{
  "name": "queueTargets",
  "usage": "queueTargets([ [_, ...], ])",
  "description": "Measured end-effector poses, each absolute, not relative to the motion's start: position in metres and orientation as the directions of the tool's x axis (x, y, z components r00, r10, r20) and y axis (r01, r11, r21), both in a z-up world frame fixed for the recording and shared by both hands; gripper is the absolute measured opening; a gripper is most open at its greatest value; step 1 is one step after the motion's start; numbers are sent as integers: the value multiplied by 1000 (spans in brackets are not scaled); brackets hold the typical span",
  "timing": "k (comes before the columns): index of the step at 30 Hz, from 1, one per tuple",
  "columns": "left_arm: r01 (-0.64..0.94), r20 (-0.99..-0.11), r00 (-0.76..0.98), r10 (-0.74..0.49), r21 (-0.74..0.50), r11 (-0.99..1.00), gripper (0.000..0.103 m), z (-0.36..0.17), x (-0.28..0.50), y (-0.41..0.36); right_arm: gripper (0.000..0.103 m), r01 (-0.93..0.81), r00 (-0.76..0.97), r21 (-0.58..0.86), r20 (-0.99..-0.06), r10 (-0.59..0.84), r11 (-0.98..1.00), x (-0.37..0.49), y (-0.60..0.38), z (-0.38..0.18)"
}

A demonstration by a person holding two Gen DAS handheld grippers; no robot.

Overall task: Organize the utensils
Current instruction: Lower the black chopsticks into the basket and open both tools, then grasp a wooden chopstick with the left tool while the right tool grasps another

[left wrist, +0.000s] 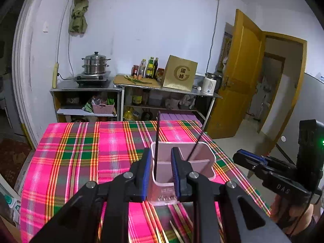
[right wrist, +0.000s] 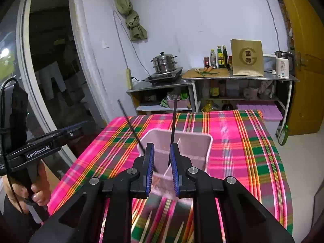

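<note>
Two black chopsticks are already standing in the pink holder mid-table while both grippers, left gripper and right gripper, are hovering narrow-gapped and empty over it (pale chopsticks near holder still waiting).

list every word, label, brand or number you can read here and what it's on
"GenRobot.AI": side of the left gripper, seen in the right wrist view.
"DAS": body of the right gripper, in the left wrist view.
"G" ring around two Chinese characters, "國緣": gold box on the counter.
Bottle labels, kettle print, and print on the pink utensil holder: too small or blurred.
</note>
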State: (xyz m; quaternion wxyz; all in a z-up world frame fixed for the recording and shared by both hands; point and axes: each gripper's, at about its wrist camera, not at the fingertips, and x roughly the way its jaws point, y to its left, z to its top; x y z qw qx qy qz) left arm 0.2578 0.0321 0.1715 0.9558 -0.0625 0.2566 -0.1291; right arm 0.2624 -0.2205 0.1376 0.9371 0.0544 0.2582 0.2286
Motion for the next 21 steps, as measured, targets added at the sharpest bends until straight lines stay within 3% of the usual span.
queueTargets([
  [7, 223, -455, 841, -293, -202, 954, 21, 148, 198, 33, 17, -416, 772, 184, -447, 452, 891, 203, -223, 118],
  [21, 190, -509, 815, -275, -213, 958, 22, 72, 122, 29, 17, -412, 749, 189, -487, 450, 891, 124, -233, 55],
])
